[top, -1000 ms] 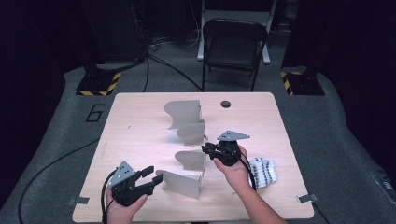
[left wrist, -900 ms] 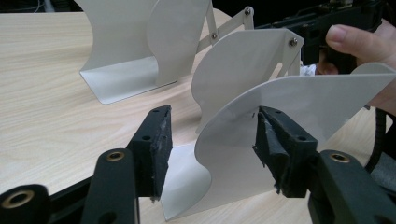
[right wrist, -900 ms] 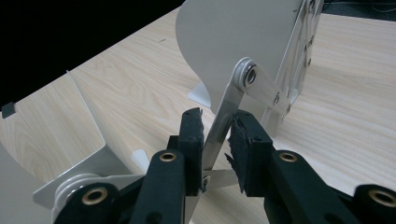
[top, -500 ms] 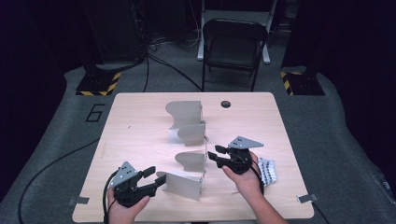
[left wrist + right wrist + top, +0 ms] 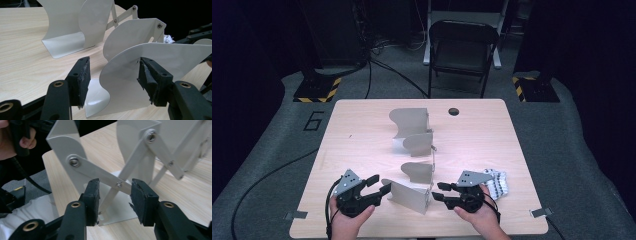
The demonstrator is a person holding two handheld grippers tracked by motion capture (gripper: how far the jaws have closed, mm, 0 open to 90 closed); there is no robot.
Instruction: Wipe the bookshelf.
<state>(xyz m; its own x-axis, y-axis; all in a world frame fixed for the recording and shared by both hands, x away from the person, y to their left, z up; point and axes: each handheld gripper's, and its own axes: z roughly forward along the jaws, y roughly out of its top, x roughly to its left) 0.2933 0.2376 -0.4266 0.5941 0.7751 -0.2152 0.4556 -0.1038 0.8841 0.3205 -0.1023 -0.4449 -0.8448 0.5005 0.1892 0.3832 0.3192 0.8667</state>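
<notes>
Working the expanding white metal file rack calls for both ends to be taken squarely: the left gripper should close on the curved divider that stands between its pads, low and near the front edge, so the thin sheet does not flex or slip. The right gripper would do best to catch a scissor link close to a rivet and then draw level along the table, not upward, or the near section will tip.

The left gripper's fingers are released, the divider in the gap and close to the far pad without any visible squeeze. The right gripper's jaws have just been opening; its fingers are spread, with the link crossing just beyond their tips, ungripped.

The rack is glossy off-white sheet steel: S-curved dividers on bent L-shaped feet, joined by a lattice of flat riveted bars on the side facing the right fingers. Its near section sits between the two grippers; the far section lies well beyond the fingertips, toward mid-table
</notes>
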